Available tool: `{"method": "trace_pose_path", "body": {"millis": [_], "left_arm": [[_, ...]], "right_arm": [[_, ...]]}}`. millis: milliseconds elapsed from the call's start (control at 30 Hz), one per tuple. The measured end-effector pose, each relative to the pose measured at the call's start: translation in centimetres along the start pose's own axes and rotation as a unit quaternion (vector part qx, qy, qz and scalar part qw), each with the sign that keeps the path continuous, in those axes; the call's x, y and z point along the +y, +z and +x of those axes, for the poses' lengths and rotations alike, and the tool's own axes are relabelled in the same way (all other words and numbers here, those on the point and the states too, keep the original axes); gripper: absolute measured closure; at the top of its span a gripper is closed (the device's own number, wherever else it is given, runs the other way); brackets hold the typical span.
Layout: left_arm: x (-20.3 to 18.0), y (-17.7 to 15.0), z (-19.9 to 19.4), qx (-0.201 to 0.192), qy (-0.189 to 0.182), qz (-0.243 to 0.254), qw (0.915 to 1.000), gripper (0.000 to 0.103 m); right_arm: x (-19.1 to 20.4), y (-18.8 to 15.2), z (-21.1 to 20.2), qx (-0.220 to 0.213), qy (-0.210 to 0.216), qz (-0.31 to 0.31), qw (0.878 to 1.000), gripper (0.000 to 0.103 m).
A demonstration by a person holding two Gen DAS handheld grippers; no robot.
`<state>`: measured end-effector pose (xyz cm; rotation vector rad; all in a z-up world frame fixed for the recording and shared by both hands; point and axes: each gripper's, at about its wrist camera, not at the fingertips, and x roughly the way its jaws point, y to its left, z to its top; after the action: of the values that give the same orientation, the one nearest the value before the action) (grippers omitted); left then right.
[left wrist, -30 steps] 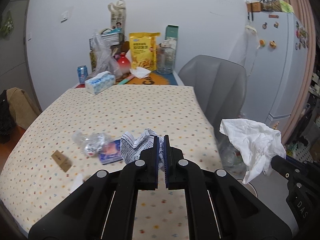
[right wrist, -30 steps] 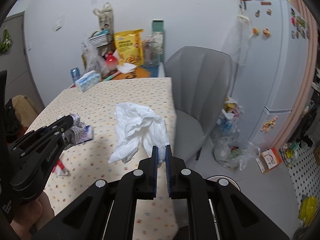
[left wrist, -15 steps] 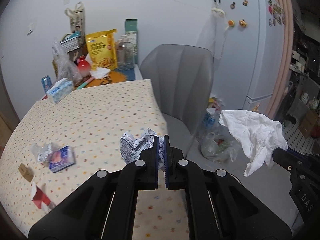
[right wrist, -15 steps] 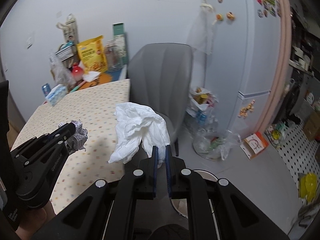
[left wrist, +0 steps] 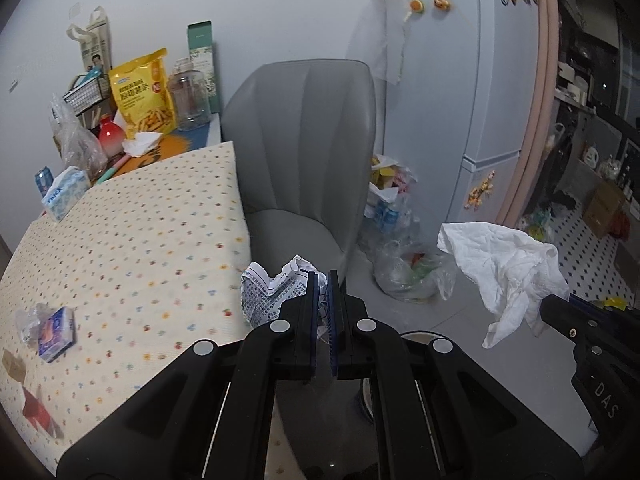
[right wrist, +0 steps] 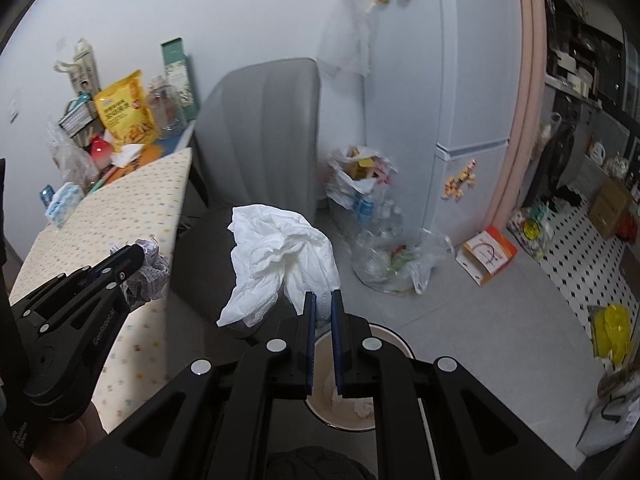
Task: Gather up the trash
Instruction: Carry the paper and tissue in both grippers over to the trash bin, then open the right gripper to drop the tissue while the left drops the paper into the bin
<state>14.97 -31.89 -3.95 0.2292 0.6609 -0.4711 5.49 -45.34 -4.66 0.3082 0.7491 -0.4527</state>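
My left gripper point(left wrist: 322, 280) is shut on a crumpled printed paper ball point(left wrist: 272, 296), held past the table's right edge over the floor; it also shows in the right wrist view point(right wrist: 148, 272). My right gripper point(right wrist: 321, 300) is shut on a crumpled white tissue point(right wrist: 280, 256), held above a round cream trash bin point(right wrist: 384, 336) on the floor; the tissue also shows in the left wrist view point(left wrist: 508, 272). More trash lies on the dotted tablecloth point(left wrist: 132, 240): a blue packet in clear wrap point(left wrist: 56, 332), a brown scrap point(left wrist: 12, 364) and a red scrap point(left wrist: 36, 412).
A grey chair point(left wrist: 308, 160) stands at the table's right side. Clear bags of rubbish point(right wrist: 396, 264) sit on the floor by the white fridge point(right wrist: 460, 100). A snack bag point(left wrist: 144, 92), jar, tissue box point(left wrist: 64, 196) and can crowd the table's far end.
Both grippers have swung right, away from the table and toward the floor beside the chair, each still holding its trash. The bin has come into view below the right gripper.
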Motion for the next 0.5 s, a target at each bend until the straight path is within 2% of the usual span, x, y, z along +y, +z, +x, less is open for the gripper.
{"method": "trace_pose_path", "body": {"millis": [400, 467, 500], "left_arm": [[-2.4, 0.0, 4.5, 0.033, -0.010, 0.016, 0.9993, 0.098], [-2.4, -0.1, 4.9, 0.037, -0.010, 0.016, 0.9991, 0.098], [-2.5, -0.2, 5.1, 0.039, -0.010, 0.017, 0.9991, 0.098]], "right_arm": [[-3.3, 0.0, 5.7, 0.038, -0.024, 0.023, 0.999, 0.094], [-3.6, -0.3, 6.7, 0.047, -0.031, 0.029, 0.998, 0.089], [-3.9, -0.4, 7.0, 0.046, -0.036, 0.034, 0.998, 0.072]]}}
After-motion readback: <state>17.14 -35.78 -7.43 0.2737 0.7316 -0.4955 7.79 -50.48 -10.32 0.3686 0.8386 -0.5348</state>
